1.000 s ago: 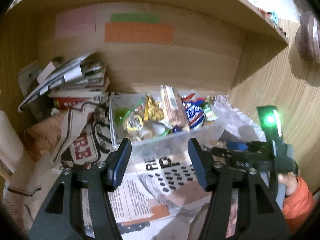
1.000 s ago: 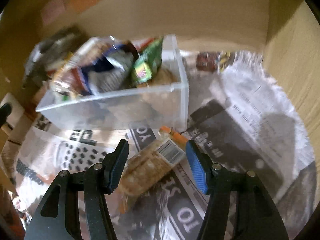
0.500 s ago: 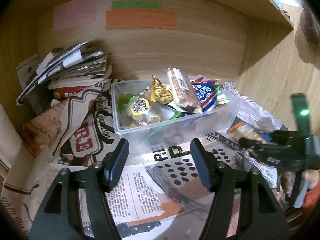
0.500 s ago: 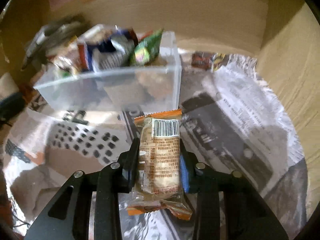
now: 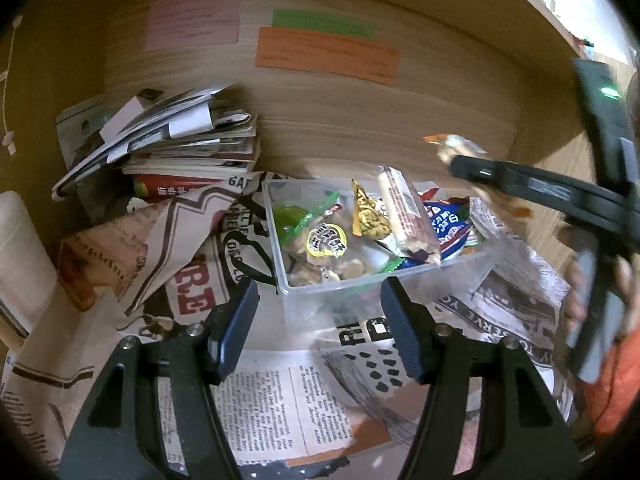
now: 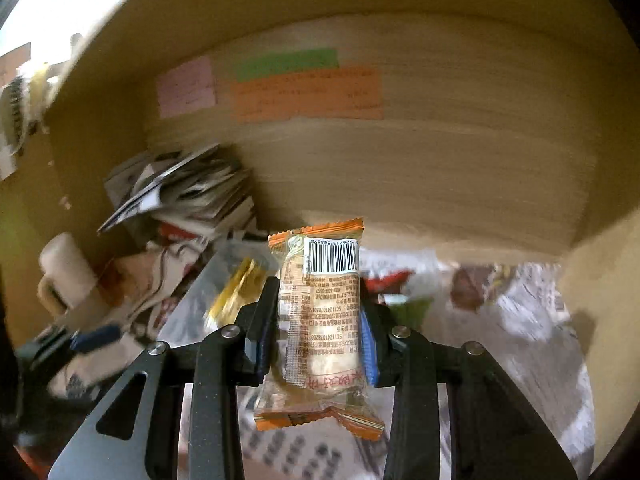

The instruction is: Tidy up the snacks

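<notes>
**Carrying the wrapped biscuit to the snack bin**

We had the right gripper (image 6: 318, 320) clenched on the biscuit packet (image 6: 320, 312), its two pads pressing the long sides of the clear, orange-ended wrapper, barcode end pointing away from us. In the left wrist view the same packet (image 5: 452, 148) showed lifted off the newspaper (image 5: 260, 396), up beyond the far right corner of the clear plastic bin (image 5: 320, 292). The left gripper (image 5: 316, 328) hung released, jaws wide apart with nothing between them, just in front of the bin's near wall.

The bin was already crowded: a long bar (image 5: 408, 216) stood tilted across the middle, with a gold pouch (image 5: 368, 216) and a blue wrapper (image 5: 444, 228) beside it, and a green-edged bag (image 5: 296, 220) on the left. The right wrist view was smeared by motion, so we could not judge the packet's height over the rim from there.

To do this step well, we judged that the packet should come fully over the opening before the pads let go, and go down low enough that it lands among the other snacks, not on the rim. The heap was high on the right side, so the left half looked the safer landing place. The wrapper was slick and the biscuit inside brittle, so a light squeeze was enough. The idle left claw was well placed to steady the bin's near wall if it slid on the paper.
</notes>
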A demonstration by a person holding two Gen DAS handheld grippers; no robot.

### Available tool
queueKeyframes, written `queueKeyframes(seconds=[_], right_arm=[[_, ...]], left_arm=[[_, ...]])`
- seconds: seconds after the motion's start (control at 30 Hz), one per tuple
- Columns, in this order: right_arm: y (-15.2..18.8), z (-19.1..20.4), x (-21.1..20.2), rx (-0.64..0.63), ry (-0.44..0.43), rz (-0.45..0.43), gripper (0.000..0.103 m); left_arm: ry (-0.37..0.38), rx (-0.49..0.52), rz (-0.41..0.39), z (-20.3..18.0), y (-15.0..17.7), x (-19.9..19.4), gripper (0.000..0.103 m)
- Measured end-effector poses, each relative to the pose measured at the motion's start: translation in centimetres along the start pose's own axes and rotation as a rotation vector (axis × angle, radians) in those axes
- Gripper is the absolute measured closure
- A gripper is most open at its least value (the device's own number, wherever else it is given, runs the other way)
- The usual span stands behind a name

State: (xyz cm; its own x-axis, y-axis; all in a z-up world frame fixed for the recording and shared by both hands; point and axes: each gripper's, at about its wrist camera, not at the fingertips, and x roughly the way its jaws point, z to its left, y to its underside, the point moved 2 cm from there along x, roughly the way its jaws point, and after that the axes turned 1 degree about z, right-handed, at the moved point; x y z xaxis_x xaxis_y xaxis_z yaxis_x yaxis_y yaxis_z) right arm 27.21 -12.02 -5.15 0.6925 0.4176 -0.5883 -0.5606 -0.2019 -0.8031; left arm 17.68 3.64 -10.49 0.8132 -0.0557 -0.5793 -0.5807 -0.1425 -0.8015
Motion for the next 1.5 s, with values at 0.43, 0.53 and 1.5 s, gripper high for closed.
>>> queueKeyframes(seconds=[0.43,0.53,1.5], right_arm=[[0.6,-1.5,2.8,0.058,0.054,0.035,0.053],[0.5,-1.5,0.4,0.047,0.055,-0.014,0.047],[5.1,2.6,-20.7,-0.053,0.021,-0.372,0.006]], left_arm=[[0.005,-0.012,-0.021,0.0,-0.7,-0.1,0.039],[0.01,-0.015,-0.045,-0.4,-1.3,-0.9,0.039],[-0.038,0.093,-0.427,-6.7,-2.7,-18.8,0.004]])
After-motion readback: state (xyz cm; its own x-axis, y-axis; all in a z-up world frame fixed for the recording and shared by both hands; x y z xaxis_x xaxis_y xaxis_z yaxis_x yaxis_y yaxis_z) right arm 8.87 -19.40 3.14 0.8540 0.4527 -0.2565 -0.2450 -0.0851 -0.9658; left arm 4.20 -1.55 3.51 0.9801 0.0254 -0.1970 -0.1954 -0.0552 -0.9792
